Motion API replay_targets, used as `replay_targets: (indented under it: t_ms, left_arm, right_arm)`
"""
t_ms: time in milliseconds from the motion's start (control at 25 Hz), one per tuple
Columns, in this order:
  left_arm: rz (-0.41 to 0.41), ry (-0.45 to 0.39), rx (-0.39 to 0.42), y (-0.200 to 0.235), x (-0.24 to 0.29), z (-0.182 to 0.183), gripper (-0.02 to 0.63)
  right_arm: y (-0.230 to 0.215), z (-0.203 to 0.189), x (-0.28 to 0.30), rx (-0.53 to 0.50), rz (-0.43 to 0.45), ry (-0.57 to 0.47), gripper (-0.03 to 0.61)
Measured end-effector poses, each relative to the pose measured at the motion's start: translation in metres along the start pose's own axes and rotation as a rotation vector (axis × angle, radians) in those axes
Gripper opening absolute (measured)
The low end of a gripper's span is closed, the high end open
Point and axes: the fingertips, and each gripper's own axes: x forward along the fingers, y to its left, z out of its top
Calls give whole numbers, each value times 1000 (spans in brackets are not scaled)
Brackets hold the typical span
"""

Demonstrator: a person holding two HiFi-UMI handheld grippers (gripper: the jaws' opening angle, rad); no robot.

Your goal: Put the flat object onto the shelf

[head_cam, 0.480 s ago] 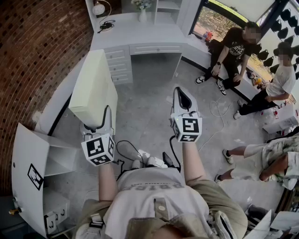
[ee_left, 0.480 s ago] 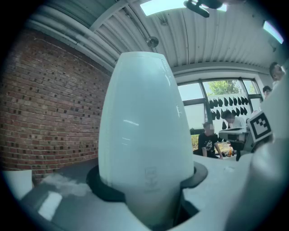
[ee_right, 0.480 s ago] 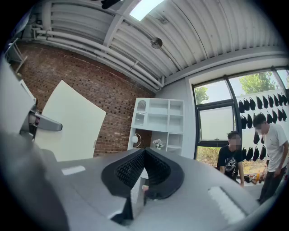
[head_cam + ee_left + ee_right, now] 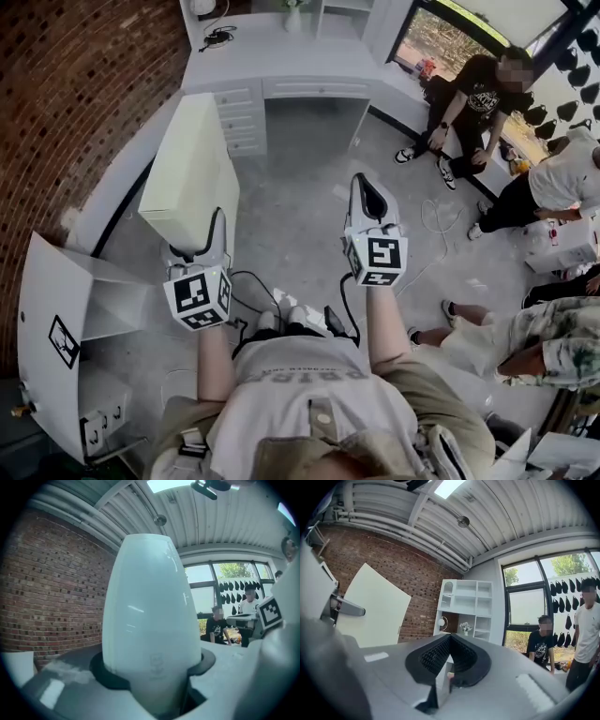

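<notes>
The flat object is a pale cream board [image 4: 187,173], held upright on its edge above the grey floor at the left. My left gripper [image 4: 201,246] is shut on the board's near lower edge. In the left gripper view the board [image 4: 150,616] fills the middle and stands between the two black pads [image 4: 106,678]. My right gripper [image 4: 367,190] hangs in mid-air to the right of the board, shut with nothing in it. In the right gripper view its ribbed pads [image 4: 433,656] meet, and the board [image 4: 370,611] shows at the left. A white shelf unit [image 4: 466,609] stands against the far wall.
An open white cabinet [image 4: 84,319] with inner shelves stands at the lower left by the brick wall [image 4: 66,103]. A white desk with drawers [image 4: 281,80] runs along the back. People [image 4: 469,94] sit and stand at the right. Cables [image 4: 253,291] lie on the floor near my feet.
Both grippers have stayed almost where they were, the board still in the left one. The people at the right have shifted and the head view has moved slightly.
</notes>
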Motion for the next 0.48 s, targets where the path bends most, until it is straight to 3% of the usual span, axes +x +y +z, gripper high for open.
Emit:
replay_targets:
  t_ms: [240,360,480]
  left_arm:
    - [19,-2,-62,-6,3,-10,311]
    - [10,-28,-181,-11,10,-10,311]
    - [4,-76,-355,-14,18,-7,311]
  right_arm:
    - [-8,-9,4,68,26,-4,0]
    - [-25,-9,6,230,43,-39,2]
    - [-43,-10,7,451,69,-78,18]
